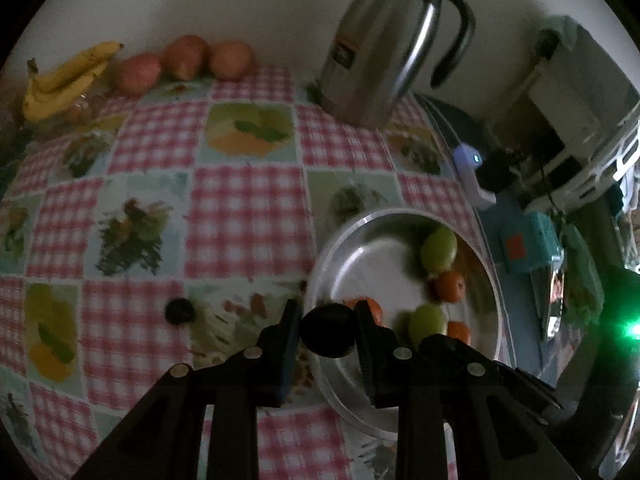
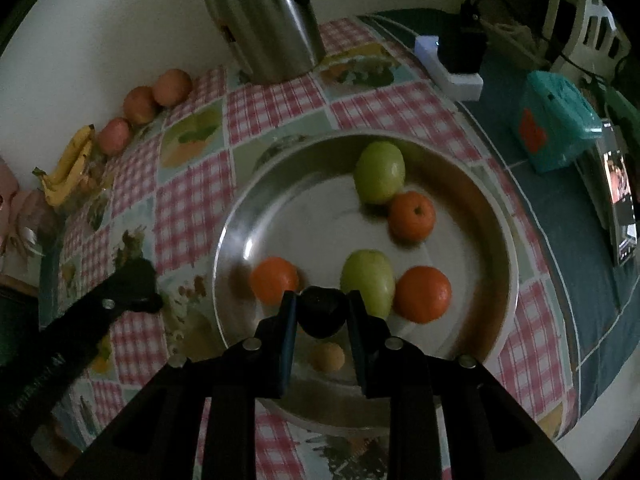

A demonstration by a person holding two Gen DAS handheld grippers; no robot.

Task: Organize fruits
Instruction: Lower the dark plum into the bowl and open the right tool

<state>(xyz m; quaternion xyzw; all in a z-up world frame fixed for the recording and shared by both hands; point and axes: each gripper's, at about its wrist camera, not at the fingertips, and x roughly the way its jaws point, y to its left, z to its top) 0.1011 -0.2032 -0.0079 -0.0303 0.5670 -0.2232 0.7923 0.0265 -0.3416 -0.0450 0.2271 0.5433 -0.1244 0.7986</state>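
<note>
- Left wrist view: the left gripper [image 1: 329,322] clamps a dark round fruit [image 1: 328,330] over the near rim of the steel bowl [image 1: 490,280], which holds green fruits and oranges. Another dark fruit [image 1: 181,311] lies on the checked cloth [image 1: 244,216].
- Right wrist view: the right gripper [image 2: 322,306] grips a second dark plum [image 2: 322,312] above the bowl's middle, near three oranges [image 2: 412,216] and two green fruits [image 2: 380,172]. The kettle's [image 2: 272,20] label is unreadable.

Pan [image 2: 240,208]: three oranges [image 2: 412,216], two green fruits [image 2: 380,172]. Dark fruits: three, one per claw [image 2: 322,312], one on tabletop [image 1: 181,311]. At 10 o'clock: three apples [image 2: 173,87], one banana bunch [image 2: 68,168]. One jug [image 2: 264,20].
</note>
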